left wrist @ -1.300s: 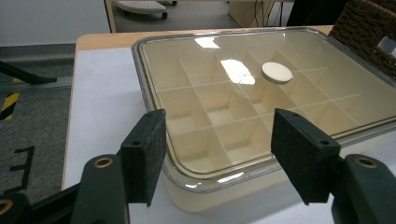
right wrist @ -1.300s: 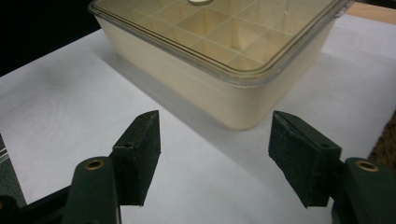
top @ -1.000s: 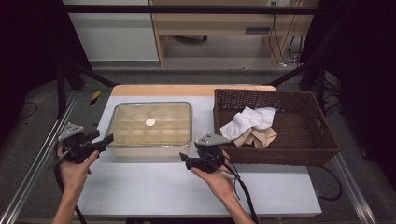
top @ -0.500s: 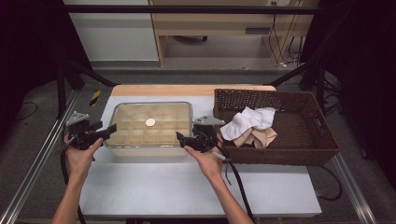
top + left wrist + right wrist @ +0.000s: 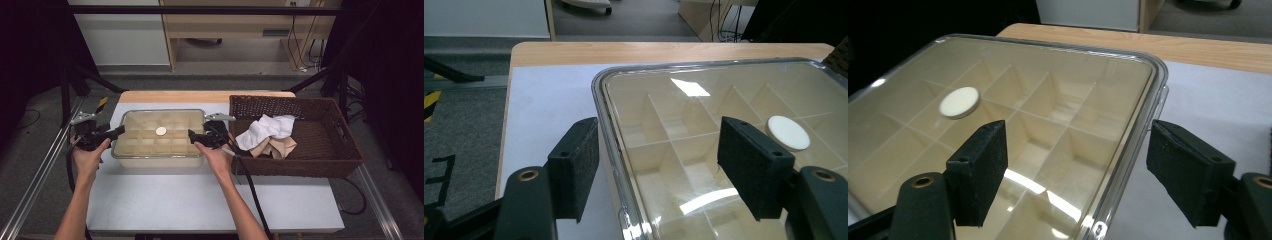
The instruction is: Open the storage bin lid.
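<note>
A compartmented box point(image 5: 159, 138) with a clear lid point(image 5: 724, 150) is set on the white table point(image 5: 200, 200), just left of a brown wicker basket point(image 5: 300, 145); a white round disc point(image 5: 161, 131) is seen on the lid, near the middle of the box. Within the basket, white and beige cloths point(image 5: 267, 135) are heaped toward the side nearest the box. The left gripper point(image 5: 116, 132) is held at the left short edge of the box, its jaws spread wide and straddling the lid's rim, one pad point(image 5: 574, 167) outside the box wall and the other above the lid; no contact can be told. The right gripper point(image 5: 192, 135) is held at the right short edge of the box, jaws likewise spread wide across the rim, one pad point(image 5: 979, 172) over the lid and the other point(image 5: 1190, 172) outside the box, above the table. Against the frame of one second ago, both grippers are recorded as carried forward from the near side of the box to its two ends; against half a second ago, each is brought closer in, so that the jaws now span the rim. The box, the disc, the basket and the cloths are unchanged in place.
</note>
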A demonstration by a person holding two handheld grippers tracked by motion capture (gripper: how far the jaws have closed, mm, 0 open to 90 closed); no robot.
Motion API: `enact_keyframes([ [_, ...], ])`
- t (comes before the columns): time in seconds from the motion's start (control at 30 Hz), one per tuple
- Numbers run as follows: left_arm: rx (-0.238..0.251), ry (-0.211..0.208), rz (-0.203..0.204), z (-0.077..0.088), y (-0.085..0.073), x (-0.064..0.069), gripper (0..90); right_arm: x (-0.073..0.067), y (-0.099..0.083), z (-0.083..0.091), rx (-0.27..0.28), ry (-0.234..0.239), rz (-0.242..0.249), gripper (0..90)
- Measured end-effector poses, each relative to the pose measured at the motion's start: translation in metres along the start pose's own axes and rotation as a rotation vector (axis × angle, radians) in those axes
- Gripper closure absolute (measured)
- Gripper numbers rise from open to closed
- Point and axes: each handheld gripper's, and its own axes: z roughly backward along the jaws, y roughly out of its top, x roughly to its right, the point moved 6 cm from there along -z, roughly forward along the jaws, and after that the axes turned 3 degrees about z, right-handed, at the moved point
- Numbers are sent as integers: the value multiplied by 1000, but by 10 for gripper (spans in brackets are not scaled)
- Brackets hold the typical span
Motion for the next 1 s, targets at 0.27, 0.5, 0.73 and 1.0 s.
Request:
enact_keyframes([
  [0.27,-64,18,-35,-20,-9,-1,326,13,9,-17,-1,-40,-31,237],
  [0.5,-90,4,1,-30,-13,-6,306,21,5,-31,-34,-42,-54,233],
  [0.73,-106,-17,5,-29,-15,-5,278,26,3,-39,-42,-36,-82,227],
  [1.0,-121,-52,8,-32,-18,2,192,23,5,-47,-69,4,-104,193],
])
